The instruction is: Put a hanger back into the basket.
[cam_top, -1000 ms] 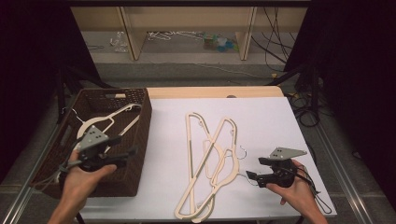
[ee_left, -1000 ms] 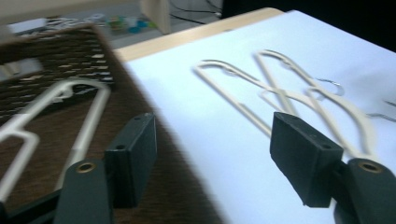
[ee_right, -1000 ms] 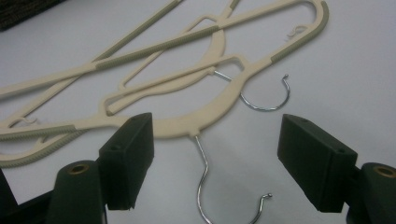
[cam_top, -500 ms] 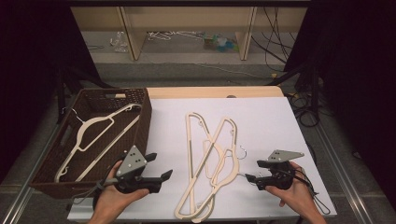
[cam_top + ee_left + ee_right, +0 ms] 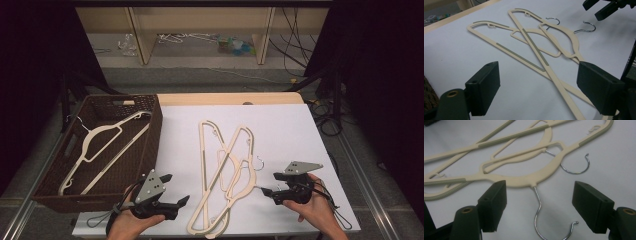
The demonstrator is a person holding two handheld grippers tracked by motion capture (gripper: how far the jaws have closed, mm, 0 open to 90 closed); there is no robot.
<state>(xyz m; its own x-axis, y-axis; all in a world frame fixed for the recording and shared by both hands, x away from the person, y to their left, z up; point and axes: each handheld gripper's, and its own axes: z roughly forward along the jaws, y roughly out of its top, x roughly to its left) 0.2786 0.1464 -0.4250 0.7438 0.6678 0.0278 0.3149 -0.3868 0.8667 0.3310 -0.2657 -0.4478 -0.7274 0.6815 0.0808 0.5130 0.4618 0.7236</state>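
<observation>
Where the white desk (image 5: 280,125) meets its left edge, a dark brown wicker basket (image 5: 150,145) holds one cream plastic hanger (image 5: 107,145) lying flat along its floor. Two more cream hangers (image 5: 227,175) lie crossed and overlapping on the middle of the desk, their grey non-slip strips and chrome hooks (image 5: 576,165) facing the right side. The left claw (image 5: 172,192) hovers at the near edge of the desk, just right of the basket's corner, its jaws spread wide and holding nothing; in the left gripper view the long bars of the crossed hangers run between those jaws. The right claw (image 5: 267,189) sits near the front right of the desk, also spread and empty, pointing at the hangers. In the right gripper view the nearer chrome hook (image 5: 544,220) lies on the desk between its jaws, not touching either.
</observation>
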